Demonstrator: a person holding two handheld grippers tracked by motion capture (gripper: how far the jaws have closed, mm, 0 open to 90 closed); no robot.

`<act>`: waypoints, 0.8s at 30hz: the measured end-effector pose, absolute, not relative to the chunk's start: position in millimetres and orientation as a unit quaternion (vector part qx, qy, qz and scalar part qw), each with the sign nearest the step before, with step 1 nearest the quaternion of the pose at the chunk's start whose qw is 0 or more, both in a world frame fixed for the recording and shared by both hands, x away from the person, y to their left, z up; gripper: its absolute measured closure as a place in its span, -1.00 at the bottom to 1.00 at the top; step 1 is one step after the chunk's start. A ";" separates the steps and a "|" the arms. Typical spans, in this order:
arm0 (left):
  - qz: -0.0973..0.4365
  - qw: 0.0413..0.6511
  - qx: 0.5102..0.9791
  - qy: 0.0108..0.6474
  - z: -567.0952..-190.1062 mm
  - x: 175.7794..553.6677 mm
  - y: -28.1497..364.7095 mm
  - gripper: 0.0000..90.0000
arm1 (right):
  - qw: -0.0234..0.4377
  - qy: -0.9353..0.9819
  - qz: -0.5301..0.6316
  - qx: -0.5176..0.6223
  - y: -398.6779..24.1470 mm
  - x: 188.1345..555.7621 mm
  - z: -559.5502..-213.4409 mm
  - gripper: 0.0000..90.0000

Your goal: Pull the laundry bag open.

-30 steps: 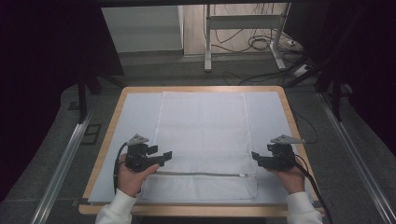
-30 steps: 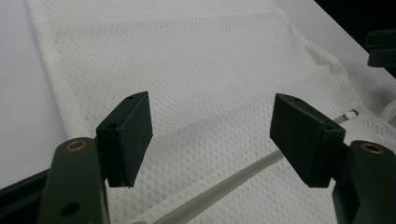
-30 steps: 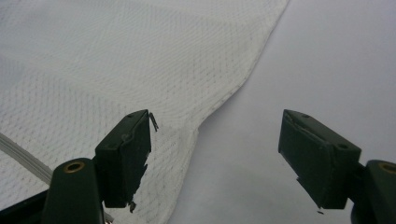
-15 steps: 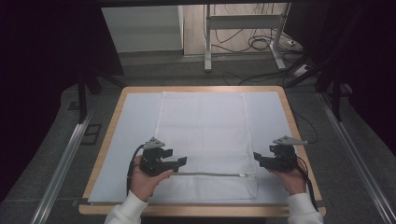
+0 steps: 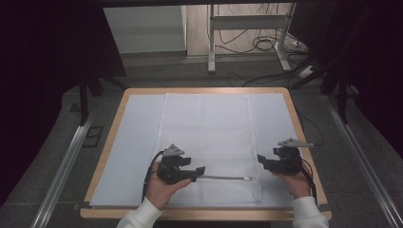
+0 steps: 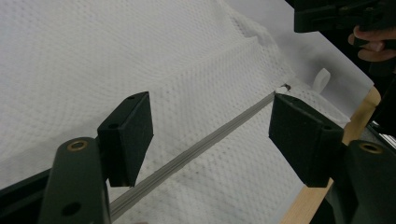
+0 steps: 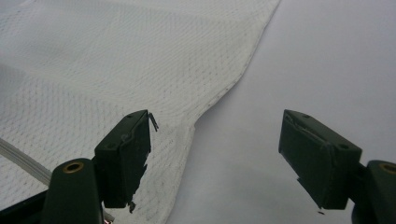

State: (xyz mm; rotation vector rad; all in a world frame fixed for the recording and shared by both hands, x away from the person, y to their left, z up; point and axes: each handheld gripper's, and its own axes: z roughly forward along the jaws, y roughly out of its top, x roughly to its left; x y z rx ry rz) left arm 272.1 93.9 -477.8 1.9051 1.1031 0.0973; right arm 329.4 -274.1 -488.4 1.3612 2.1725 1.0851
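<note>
Left gripper point(image 5: 198, 171) has slid rightward along the zipper point(image 5: 223, 178).

Grey floor point(image 5: 157, 71) around wood-rimmed bench point(image 5: 110, 137); metal rails point(image 5: 66, 166) either side; white frame legs point(image 5: 211, 42), tangled cables point(image 5: 266, 45) beyond; dark surroundings.

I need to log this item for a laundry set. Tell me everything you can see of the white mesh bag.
The mesh bag is a white, flat rectangle of fine, dotted netting, lying spread on the pale mat on the table. A grey zipper runs across its near end, ending in a small pull at the right. A small white loop sits by that corner. The left tongs stand open astride the zipper, not gripping it; the right tongs are open over its right edge.
</note>
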 end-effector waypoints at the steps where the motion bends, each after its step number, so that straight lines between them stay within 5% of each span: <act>1: 0.040 0.452 0.772 0.445 -477.9 272.0 92.2 -0.32 | 0.178 0.768 0.384 0.481 -274.1 329.4 -488.4 -0.44; 24: 0.032 0.427 0.797 0.425 -488.7 267.9 53.9 -0.33 | 0.169 0.782 0.380 0.465 -266.9 329.1 -493.3 -0.42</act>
